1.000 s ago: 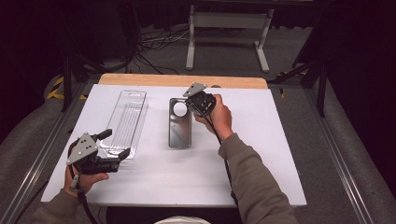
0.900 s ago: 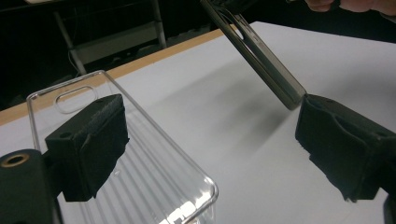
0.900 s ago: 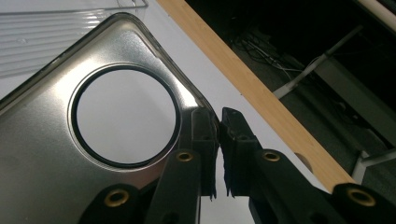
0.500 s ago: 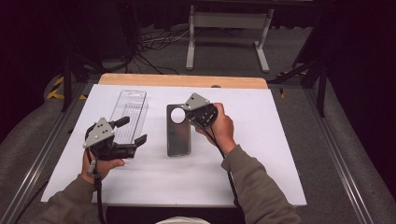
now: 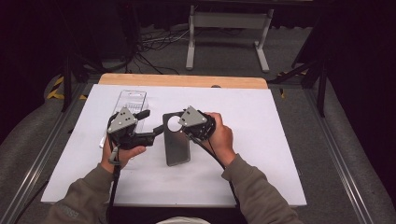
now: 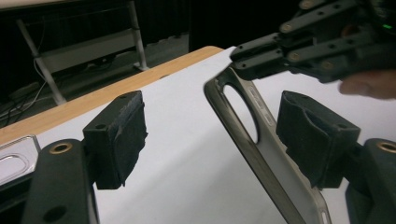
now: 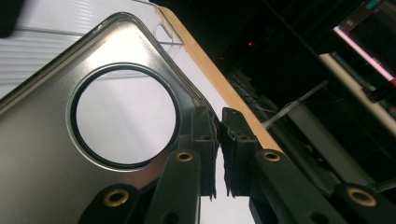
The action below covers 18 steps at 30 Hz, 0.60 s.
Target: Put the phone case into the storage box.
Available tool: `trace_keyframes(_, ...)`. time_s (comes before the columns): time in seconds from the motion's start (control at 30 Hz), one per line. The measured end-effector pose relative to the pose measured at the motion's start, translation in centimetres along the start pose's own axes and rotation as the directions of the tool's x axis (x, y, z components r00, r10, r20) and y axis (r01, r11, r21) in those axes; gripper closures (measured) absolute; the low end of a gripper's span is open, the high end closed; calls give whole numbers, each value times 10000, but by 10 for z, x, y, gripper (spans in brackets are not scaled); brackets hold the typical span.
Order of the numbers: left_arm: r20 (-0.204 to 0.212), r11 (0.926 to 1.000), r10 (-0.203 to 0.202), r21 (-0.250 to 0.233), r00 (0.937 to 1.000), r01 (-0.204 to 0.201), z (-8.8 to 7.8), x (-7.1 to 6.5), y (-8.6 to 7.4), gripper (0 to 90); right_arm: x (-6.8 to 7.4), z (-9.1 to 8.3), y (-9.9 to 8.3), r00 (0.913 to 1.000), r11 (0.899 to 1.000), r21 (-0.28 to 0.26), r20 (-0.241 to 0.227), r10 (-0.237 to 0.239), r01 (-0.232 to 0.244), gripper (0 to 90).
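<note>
phone case [image 5: 176,142]: glossy translucent smoky plastic | table sheet [image 5: 261,154]: matt white | tray [image 5: 125,108]: clear plastic

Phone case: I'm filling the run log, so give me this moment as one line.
right gripper: shut on phone case edge | left gripper: fingers closing around case, not yet pressing | clear tray: on table

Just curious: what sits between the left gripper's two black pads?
In the left gripper view, the grey phone case edge stands between them, beside the right-hand pad; otherwise bare white table.
</note>
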State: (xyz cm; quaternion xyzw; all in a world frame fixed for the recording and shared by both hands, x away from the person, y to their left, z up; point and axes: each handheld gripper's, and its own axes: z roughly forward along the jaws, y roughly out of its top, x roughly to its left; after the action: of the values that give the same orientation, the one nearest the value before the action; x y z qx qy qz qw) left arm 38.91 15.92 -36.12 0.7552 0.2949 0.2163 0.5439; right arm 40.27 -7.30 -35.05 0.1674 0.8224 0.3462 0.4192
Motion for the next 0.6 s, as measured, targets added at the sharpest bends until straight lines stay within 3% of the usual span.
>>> trace_keyframes(0.17,-61,9997,-88,245,9999,90,10,1,0,345,11,-8,-2,9970,9980,-169,499,-593,602,847)
trace_keyframes(0.33,149,9992,28,406,9999,-35,16,-2,1,412,19,-14,-4,9816,9900,-148,1329,-1373,1404,846)
trace_keyframes(0.6,517,9991,-126,411,9986,105,23,-8,3,539,22,-21,-11,9715,9879,-279,1876,-1447,1526,843)
